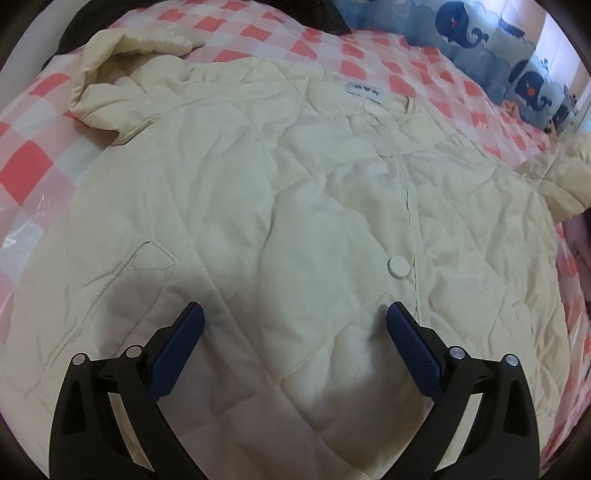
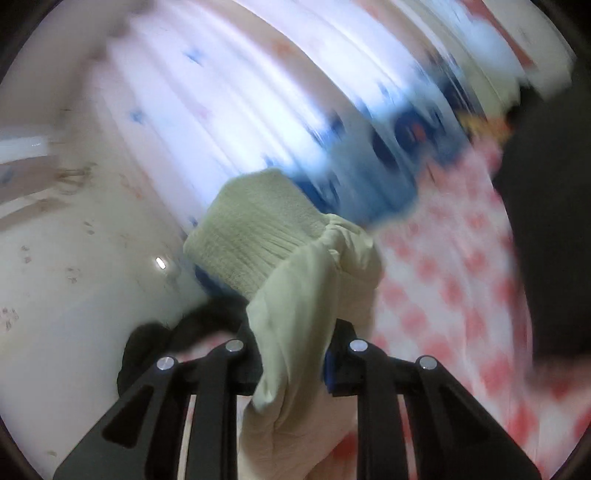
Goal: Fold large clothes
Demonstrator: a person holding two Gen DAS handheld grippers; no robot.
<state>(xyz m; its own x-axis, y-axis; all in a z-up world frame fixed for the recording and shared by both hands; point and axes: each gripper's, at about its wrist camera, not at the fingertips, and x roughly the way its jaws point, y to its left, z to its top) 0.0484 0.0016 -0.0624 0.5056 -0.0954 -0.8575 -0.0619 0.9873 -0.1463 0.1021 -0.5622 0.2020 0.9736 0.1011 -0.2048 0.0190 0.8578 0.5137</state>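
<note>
A cream quilted jacket lies spread front-up on a bed with a pink-and-white checked cover. Its snap button and placket run down the middle, and one sleeve lies folded at the far left. My left gripper hovers just above the jacket's lower front, open, with nothing between its blue pads. In the right wrist view my right gripper is shut on the jacket's other sleeve, just below its ribbed knit cuff, and holds it lifted off the bed. That view is motion-blurred.
Blue whale-print cushions line the bed's far edge. A dark garment lies beyond the jacket's collar. In the right wrist view a pale wall stands at left, and a dark shape fills the right.
</note>
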